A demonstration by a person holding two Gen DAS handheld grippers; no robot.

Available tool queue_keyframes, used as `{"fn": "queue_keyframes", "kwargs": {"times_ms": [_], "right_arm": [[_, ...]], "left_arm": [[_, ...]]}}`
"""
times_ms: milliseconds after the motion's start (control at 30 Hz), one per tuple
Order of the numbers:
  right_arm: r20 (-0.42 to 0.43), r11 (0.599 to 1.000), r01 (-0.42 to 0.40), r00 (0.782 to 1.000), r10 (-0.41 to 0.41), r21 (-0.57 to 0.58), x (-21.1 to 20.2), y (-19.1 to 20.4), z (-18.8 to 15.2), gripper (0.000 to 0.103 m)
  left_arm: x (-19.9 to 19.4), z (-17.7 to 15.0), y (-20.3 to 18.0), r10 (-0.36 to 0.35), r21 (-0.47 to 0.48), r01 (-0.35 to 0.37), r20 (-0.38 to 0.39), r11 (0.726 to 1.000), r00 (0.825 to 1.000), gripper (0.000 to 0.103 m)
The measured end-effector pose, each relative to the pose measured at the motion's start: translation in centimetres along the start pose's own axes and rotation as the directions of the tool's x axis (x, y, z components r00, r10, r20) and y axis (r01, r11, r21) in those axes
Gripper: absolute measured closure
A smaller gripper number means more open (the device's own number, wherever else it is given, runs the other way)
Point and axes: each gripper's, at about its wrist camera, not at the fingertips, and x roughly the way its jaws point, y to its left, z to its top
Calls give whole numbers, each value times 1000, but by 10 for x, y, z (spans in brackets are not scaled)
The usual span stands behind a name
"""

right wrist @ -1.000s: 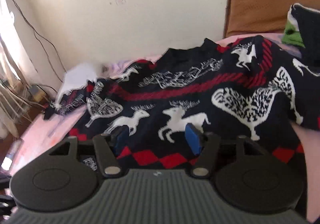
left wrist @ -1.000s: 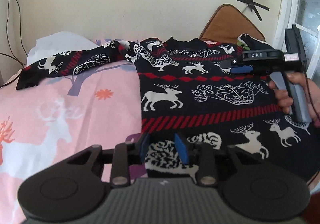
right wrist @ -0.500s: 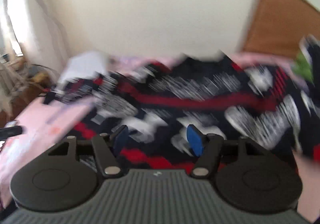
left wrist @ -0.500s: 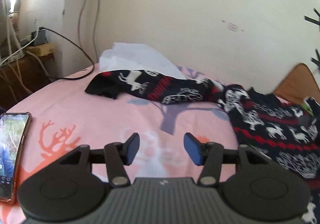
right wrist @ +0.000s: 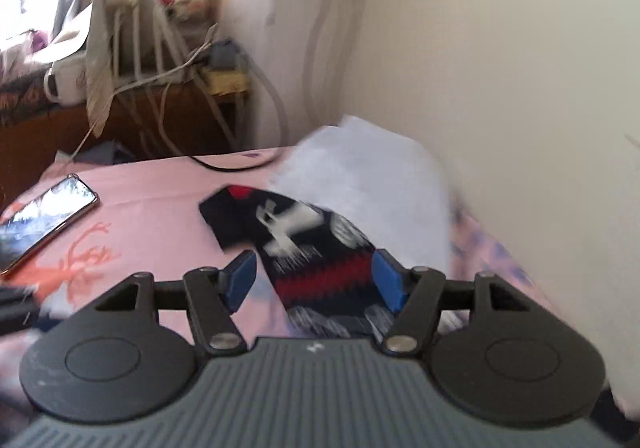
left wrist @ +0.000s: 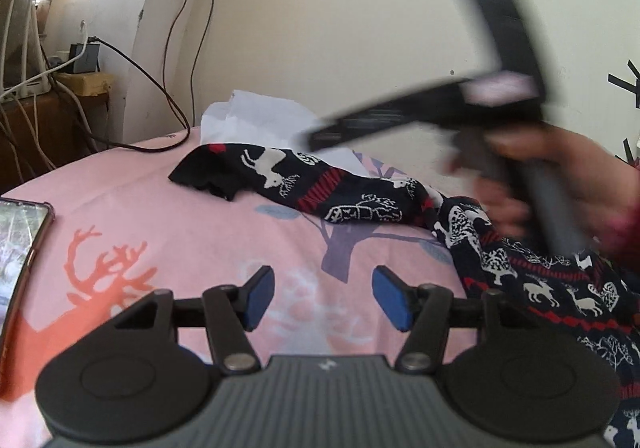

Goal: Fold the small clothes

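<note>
Here, sweater sleeve (right wrist: 316,248) between parted right fingers (right wrist: 386,280)

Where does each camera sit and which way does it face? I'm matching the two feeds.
Left wrist: on the left gripper, facing across the pink bedsheet toward the sweater sleeve; shows its open fingers, plus the blurred right gripper and hand.
Right wrist: on the right gripper, open above the sleeve, facing the wall corner.
Shared: sleeve, phone, white cloth.
</note>
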Motion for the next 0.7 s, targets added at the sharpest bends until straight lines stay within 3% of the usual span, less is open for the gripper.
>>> {"fn": "queue_keyframes", "kwargs": {"times_ms": [100, 233, 267, 300, 333, 400, 533, 600, 700], "right_arm": [[-42, 996, -46, 998, 43, -77, 45, 20, 14, 33], [-78, 991, 13, 997, -23, -134, 91, 41, 15, 36], [-88, 993, 20, 996, -31, -118, 98, 41, 13, 45], [-84, 995, 45, 995, -53, -94, 100, 39, 12, 82], [-62, 996, 62, 996, -67, -67, 97, 38, 12, 89], [1, 999, 39, 999, -39, 13, 74, 29, 13, 91], [143, 987, 69, 986, -90, 145, 4, -12, 20, 91], [208, 972, 106, 966, -151, 212, -43, -44, 22, 91], [277, 930, 181, 921, -275, 319, -119, -99, 9, 91]], "left_arm": [[-1, -2, -3, -5, 13, 5, 5, 1000, 1000, 48], [-3, -3, -6, -8, 29, 8, 13, 1000, 1000, 48], [-3, -3, -6, -9, 30, 8, 12, 1000, 1000, 48], [-3, -3, -6, -9, 29, 9, 10, 1000, 1000, 48], [-2, -3, -5, -11, 28, 11, 8, 1000, 1000, 48], [-1, -3, -4, -14, 24, 14, 0, 1000, 1000, 48], [0, -2, -2, -10, 25, 10, -11, 1000, 1000, 48], [1, -2, -2, -7, 27, 8, -11, 1000, 1000, 48], [3, -1, -2, -4, 25, 4, -28, 1000, 1000, 48]]}}
